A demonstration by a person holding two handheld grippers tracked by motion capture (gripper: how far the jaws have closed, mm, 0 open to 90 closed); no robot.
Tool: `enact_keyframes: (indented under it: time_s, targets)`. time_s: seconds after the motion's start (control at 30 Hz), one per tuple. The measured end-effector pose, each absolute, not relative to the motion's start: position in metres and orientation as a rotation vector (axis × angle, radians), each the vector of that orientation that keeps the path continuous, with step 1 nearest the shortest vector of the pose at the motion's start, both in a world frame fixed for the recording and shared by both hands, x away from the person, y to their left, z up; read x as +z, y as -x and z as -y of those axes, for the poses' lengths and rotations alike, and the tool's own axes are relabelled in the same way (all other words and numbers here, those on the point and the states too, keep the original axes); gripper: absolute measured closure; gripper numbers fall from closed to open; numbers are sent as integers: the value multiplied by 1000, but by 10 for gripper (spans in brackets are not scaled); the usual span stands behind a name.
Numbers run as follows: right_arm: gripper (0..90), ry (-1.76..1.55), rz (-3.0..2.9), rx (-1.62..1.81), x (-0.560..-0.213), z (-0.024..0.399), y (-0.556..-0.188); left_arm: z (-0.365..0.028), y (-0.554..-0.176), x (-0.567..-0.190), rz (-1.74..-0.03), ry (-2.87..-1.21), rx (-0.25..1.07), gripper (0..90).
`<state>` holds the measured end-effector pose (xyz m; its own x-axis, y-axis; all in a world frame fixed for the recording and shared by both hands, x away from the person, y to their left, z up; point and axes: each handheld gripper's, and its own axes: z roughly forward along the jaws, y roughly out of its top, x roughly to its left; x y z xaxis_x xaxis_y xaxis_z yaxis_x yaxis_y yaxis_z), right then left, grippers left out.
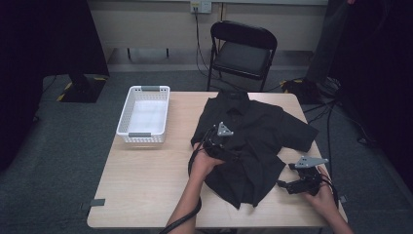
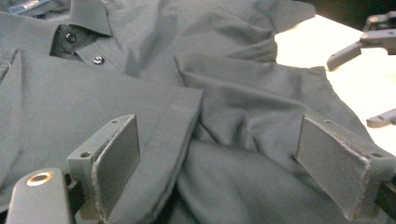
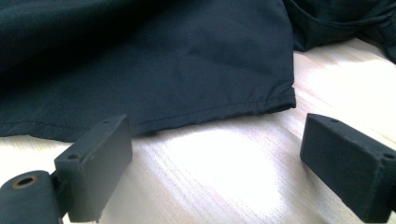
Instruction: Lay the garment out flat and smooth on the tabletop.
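On the wooden surface point(image 1: 146, 180) the black shirt point(image 1: 253, 141) lies crumpled right of centre, soft and limp, so I would pinch its hem, both left gripper point(image 2: 219, 172) and right gripper point(image 3: 215, 163) with fingers wide open, holding nothing.

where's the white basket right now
In the high view the white basket sits at the table's far left, apart from the black shirt to its right.

your black short-sleeved shirt point(image 1: 253, 141), front up, collar toward the tabletop's far edge, two buttons showing, rumpled and spread over the right half, hem near the near edge
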<state>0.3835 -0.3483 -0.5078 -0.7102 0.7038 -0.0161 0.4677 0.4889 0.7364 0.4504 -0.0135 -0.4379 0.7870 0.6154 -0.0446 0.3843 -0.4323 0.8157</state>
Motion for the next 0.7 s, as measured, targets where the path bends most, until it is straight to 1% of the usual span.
enact_keyframes:
  time_s: [0.07, 0.2, 0.33, 0.57, 0.7]
  targets:
    - [79, -987, -2423, 1055, -508, 348, -384, 17, -455, -439, -744, -2078, 331, 136]
    - [79, -987, -2422, 1055, -508, 348, -384, 22, -465, -445, -766, -2077, 341, 211]
    - [79, -987, -2422, 1055, -508, 348, -384, 29, -474, -450, -786, -2090, 343, 262]
    - [79, -986, -2422, 1055, -508, 348, -384, 50, -486, -456, -778, -2157, 387, 293]
    - [79, -986, -2422, 1055, -508, 348, -384, 57, -492, -464, -786, -2185, 394, 341]
